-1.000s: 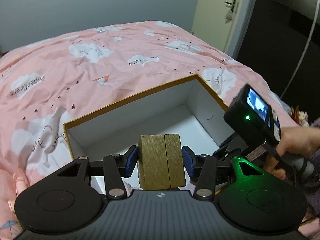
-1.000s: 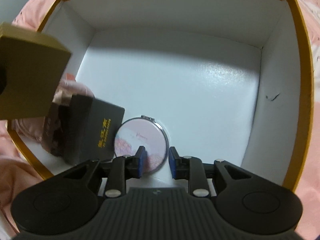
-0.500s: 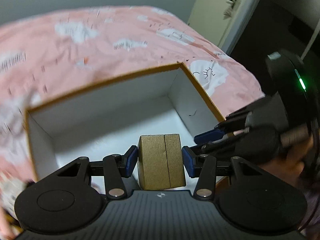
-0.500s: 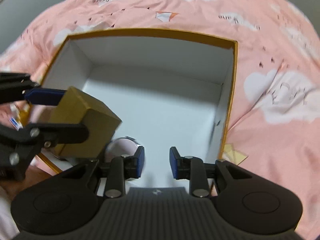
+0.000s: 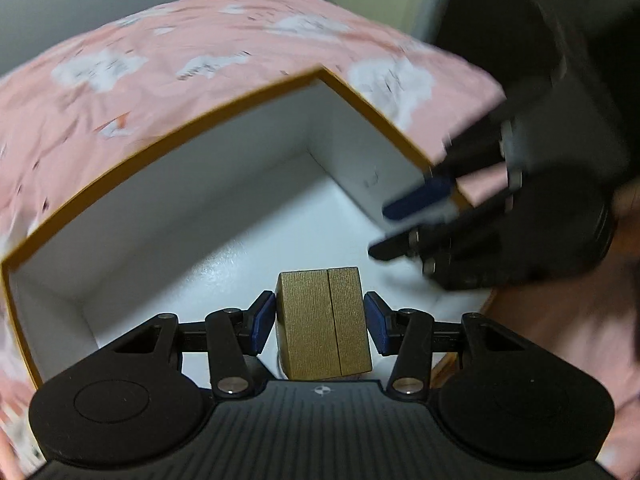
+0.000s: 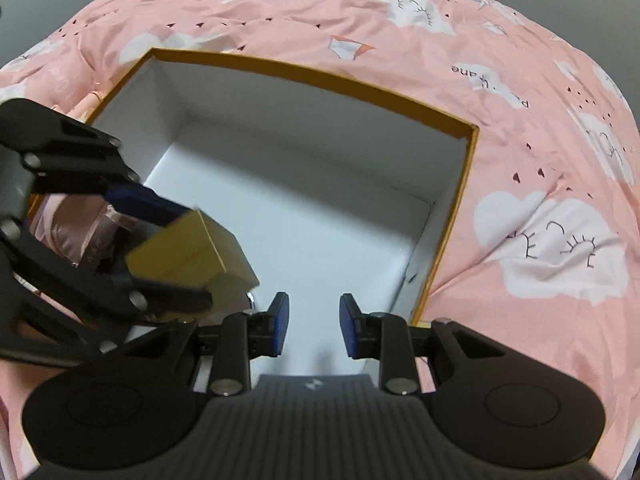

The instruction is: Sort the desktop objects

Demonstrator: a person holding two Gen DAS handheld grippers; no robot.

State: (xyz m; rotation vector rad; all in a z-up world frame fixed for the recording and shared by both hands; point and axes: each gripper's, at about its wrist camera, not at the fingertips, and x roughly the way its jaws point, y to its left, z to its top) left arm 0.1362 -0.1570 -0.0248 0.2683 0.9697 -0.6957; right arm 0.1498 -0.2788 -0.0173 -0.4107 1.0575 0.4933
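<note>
Two claws are in my views, both over the open storage box (image 6: 456, 216) that sits on the bed (image 6: 520, 80), whose pink cover is printed with white clouds. My left claw (image 5: 320, 322) is clamped on the gold box (image 5: 324, 320): its blue pads (image 5: 262, 322) press the two side faces, and a vertical seam runs down the face turned toward the camera. In the right wrist view the same gold box (image 6: 192, 248) hangs tilted above the near left part of the storage box's white floor, held clear of it as far as I can tell, with the left claw (image 6: 160, 240) coming in over the left rim.

My right claw (image 6: 310, 324) holds nothing; its jaws stand apart with the white floor showing between them, and it sits over the near edge of the storage box. From the left wrist view the right claw (image 5: 408, 220) is a blurred dark shape reaching in over the right rim, near the box's right wall.

Under the left claw, along the left wall of the storage box, I see something pink and glossy (image 6: 80, 232), too hidden to name. A thin metal rim (image 6: 251, 300) peeks out just below the gold box; I cannot tell what it belongs to. The storage box has orange-yellow edges and white inner walls.
</note>
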